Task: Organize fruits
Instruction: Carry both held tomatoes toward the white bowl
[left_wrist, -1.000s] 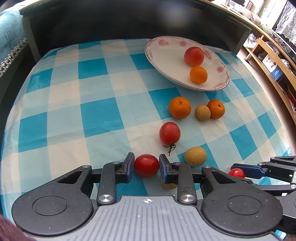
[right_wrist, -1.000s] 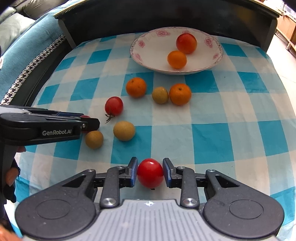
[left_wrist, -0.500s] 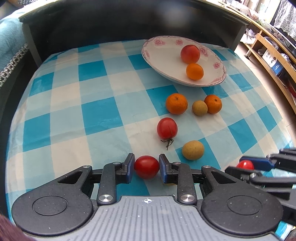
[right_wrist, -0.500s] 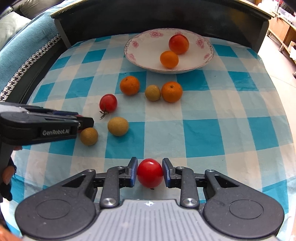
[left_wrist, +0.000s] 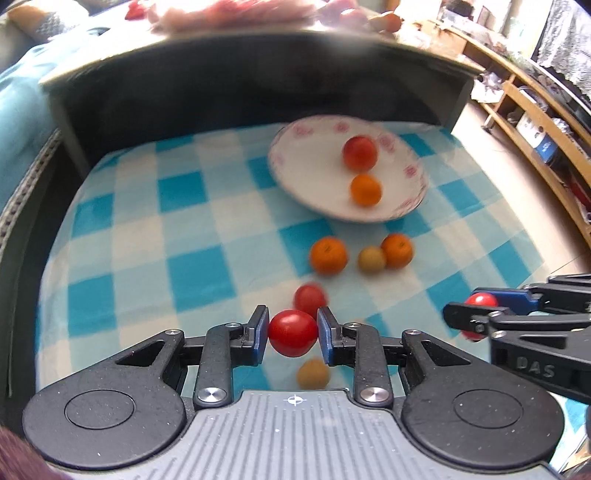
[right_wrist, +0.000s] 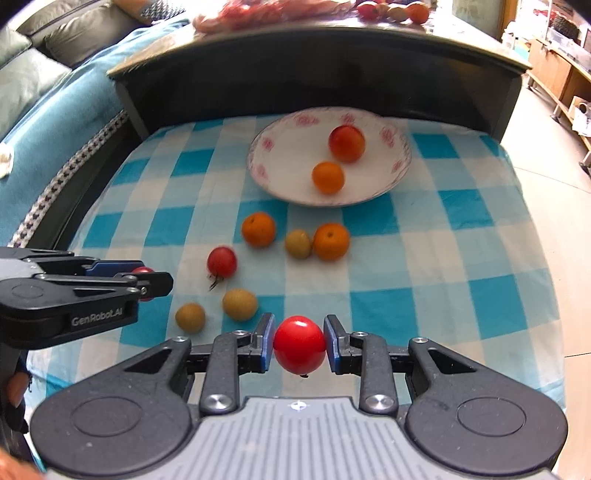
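A blue-and-white checked tablecloth (right_wrist: 424, 258) covers a low table whose far edge meets a dark raised back panel (right_wrist: 332, 74). A teal sofa (right_wrist: 55, 122) lies along the left side. Bare floor (right_wrist: 546, 155) and wooden shelving (left_wrist: 535, 118) lie to the right.

A white shallow plate with pink floral rim (right_wrist: 273, 147) sits near the far edge of the cloth. It holds a red-orange round fruit (right_wrist: 346, 143) and, just in front of it, a small orange citrus (right_wrist: 328, 177).

Loose fruit lies on the cloth in front of the plate:
- Two orange tangerines (right_wrist: 258, 229) (right_wrist: 330, 242) flank a small tan round fruit (right_wrist: 297, 243); the right tangerine touches the tan fruit.
- A red stemmed tomato (right_wrist: 221, 261) lies nearer the left side.
- Two further tan round fruits (right_wrist: 239, 304) (right_wrist: 190, 317) lie closer to the cameras.

The right half of the cloth, from the plate to the near edge, carries no fruit.

The left gripper (left_wrist: 292, 334) is closed on a glossy red cherry tomato (left_wrist: 292, 333), with both blue pads against its sides. The right gripper (right_wrist: 300, 350) is likewise clamped on a second bright red round tomato (right_wrist: 300, 349), held above the near portion of the cloth. Both grippers are side by side and well apart from the plate. The left wrist view is motion-blurred.
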